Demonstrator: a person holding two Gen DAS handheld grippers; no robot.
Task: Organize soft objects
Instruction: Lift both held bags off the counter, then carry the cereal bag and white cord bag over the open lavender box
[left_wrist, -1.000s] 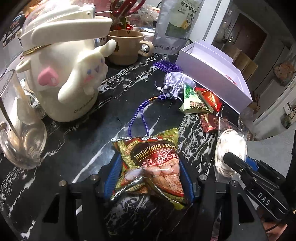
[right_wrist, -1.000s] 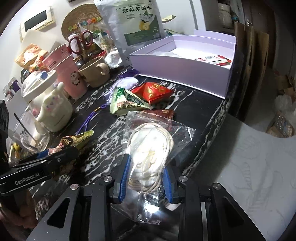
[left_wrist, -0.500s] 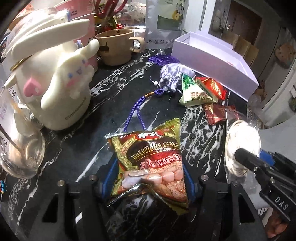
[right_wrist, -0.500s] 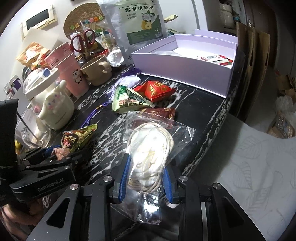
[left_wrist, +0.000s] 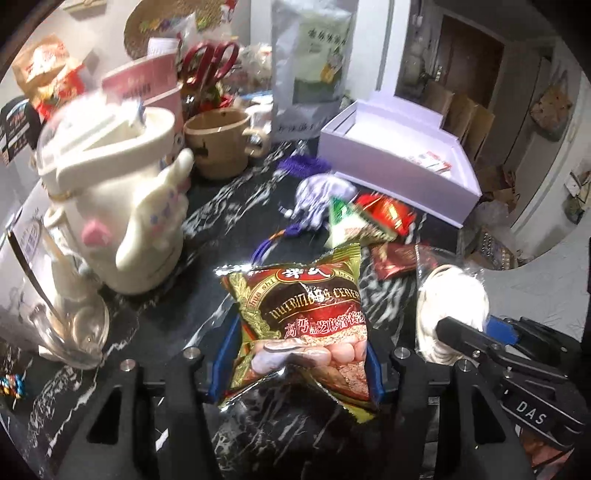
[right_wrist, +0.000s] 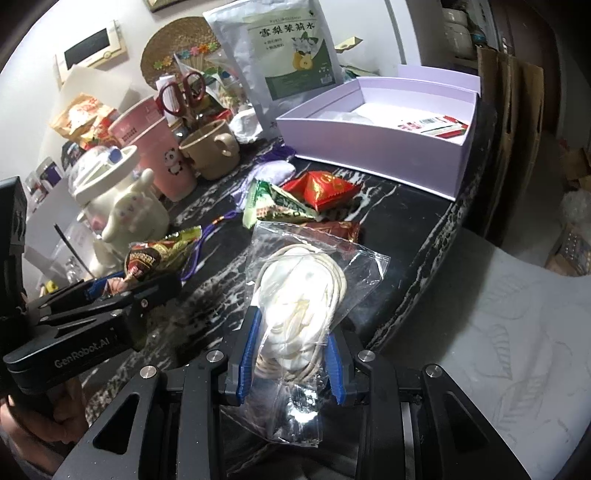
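Note:
My left gripper (left_wrist: 295, 360) is shut on a red and gold cereal snack packet (left_wrist: 308, 314) and holds it above the black marble table (left_wrist: 177, 317). My right gripper (right_wrist: 290, 356) is shut on a clear plastic bag of white cord (right_wrist: 308, 291), lifted over the table's near edge. The open lavender box (right_wrist: 384, 147) stands at the far right and holds a few small items. A green packet (right_wrist: 275, 206), a red packet (right_wrist: 325, 188), a dark red packet (right_wrist: 332, 230) and a lilac pouch with purple cord (right_wrist: 267, 173) lie in front of the box.
A cream bunny-shaped jug (left_wrist: 122, 199), a glass cup (left_wrist: 62, 321), a tan mug (left_wrist: 221, 140), a pink cup (right_wrist: 155, 155) with scissors (right_wrist: 183, 92) behind it and a tall silver tea pouch (right_wrist: 284, 55) crowd the left and back. The table edge (right_wrist: 424, 273) drops off at right.
Both grippers have risen with their loads. The left gripper with the snack packet has moved forward, toward the packets and the box. The bag of cord stays gripped.

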